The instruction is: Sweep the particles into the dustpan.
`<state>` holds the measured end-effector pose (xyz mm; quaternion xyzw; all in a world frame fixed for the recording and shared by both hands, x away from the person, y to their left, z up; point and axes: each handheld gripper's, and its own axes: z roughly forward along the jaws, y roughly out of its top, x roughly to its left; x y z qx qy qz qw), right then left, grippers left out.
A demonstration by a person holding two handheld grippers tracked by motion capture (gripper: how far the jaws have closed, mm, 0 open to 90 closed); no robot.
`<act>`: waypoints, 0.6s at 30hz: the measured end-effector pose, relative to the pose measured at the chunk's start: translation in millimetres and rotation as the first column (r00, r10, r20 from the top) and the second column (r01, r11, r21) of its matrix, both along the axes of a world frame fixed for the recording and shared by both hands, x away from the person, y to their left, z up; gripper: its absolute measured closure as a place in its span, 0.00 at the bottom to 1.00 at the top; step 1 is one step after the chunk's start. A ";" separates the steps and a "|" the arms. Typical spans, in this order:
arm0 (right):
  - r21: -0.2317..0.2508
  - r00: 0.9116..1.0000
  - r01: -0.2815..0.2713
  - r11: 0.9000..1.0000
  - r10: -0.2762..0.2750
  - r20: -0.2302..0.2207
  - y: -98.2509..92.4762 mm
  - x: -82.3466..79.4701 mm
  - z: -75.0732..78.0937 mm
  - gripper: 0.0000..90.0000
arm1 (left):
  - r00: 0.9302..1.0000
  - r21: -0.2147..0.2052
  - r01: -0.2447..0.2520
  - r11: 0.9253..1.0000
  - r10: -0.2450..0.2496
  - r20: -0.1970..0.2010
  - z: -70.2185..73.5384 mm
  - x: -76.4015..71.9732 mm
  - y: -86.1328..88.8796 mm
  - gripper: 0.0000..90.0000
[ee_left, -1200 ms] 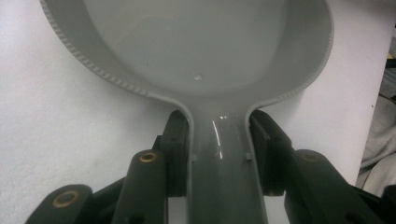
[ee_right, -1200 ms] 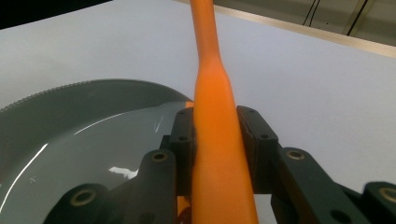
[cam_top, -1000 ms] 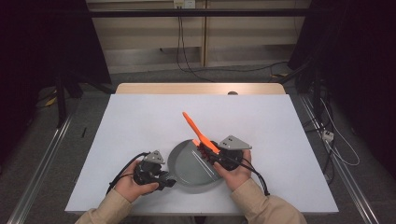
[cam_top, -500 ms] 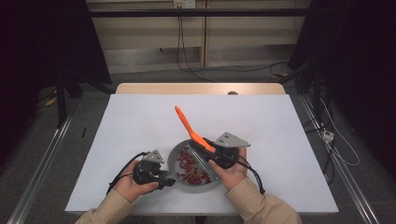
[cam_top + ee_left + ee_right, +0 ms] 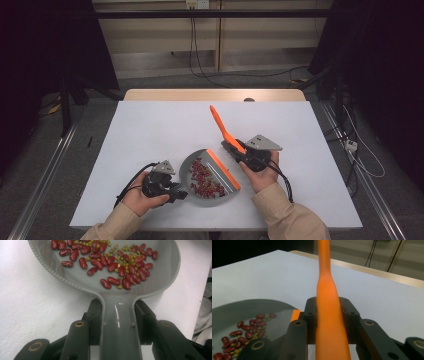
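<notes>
A: What's in hand on the tabletop (image 5: 150,125)?

B: The left gripper (image 5: 167,186) has its jaws clamped on the grey handle of the dustpan (image 5: 110,287), which lies flat near the front edge. The red beans (image 5: 117,267) and smaller green ones are gathered in its bowl. The right gripper (image 5: 239,151) has its jaws clamped on the handle of the orange brush (image 5: 329,315), just right of the pan.

A: So sweeping beans into the pan. How should it go?

B: I'd keep the pan's orange lip (image 5: 223,169) pressed flat on the tabletop so nothing slips under it. The left hand should hold steady while the brush makes short, low strokes toward the lip. I'd also keep the pan level, since round beans will roll out if it tips.

A: What has changed from a second ago?

B: Then the brush head sat over the pan and the beans were hidden. Now the brush has drawn off to the right with its handle standing more upright, and the beans lie open to view. The pan and left hand have hardly shifted.
</notes>
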<state>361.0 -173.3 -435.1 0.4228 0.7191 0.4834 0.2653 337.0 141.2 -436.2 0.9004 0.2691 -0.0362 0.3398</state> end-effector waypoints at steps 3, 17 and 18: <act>-0.033 1.000 0.008 0.999 -0.009 -0.005 3.3 0.6 -7.9 0.79 | 1.000 0.000 -0.002 1.000 0.002 -0.002 -0.1 0.1 -0.1 0.70; 0.056 0.992 -0.128 0.990 0.127 0.020 41.6 -26.6 -4.3 0.79 | 1.000 -0.003 -0.016 1.000 0.016 -0.001 -0.7 0.1 -0.8 0.70; 0.079 0.990 -0.141 0.987 0.140 0.016 40.8 -25.3 -3.5 0.79 | 1.000 -0.002 -0.013 1.000 0.013 0.004 -0.7 -0.2 -0.7 0.70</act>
